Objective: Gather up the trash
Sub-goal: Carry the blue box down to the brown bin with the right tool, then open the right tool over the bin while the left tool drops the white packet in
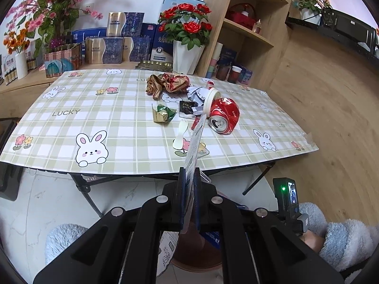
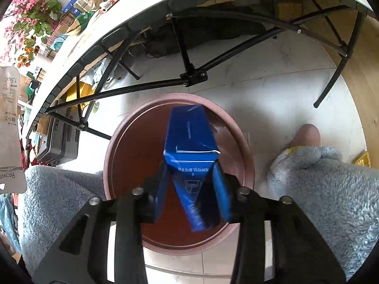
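Currently, left wrist view: left gripper (image 1: 189, 177) has its fingers clamped on a flat printed wrapper (image 1: 195, 142) held edge-on, sticking up toward the surface (image 1: 118, 123). Gripper sits off the near edge, above the floor. Remaining trash on the plaid cloth: crushed red can (image 1: 223, 118) on its side, white cup (image 1: 209, 103) touching it, crumpled white paper (image 1: 195, 94), black packet (image 1: 187, 106), green-gold wrapper (image 1: 163, 114), brown-red crumpled foil (image 1: 169, 84), white plastic spoon (image 1: 180, 135) near the edge.

Right wrist view: right gripper (image 2: 191, 189) points down over a round brown bin (image 2: 111, 156) on the tiled floor, below the surface's edge. Blue carton (image 2: 189, 139) sits between the 2 fingers, over the bin opening; fingers look spread and blurred, so cannot tell if they grip it.
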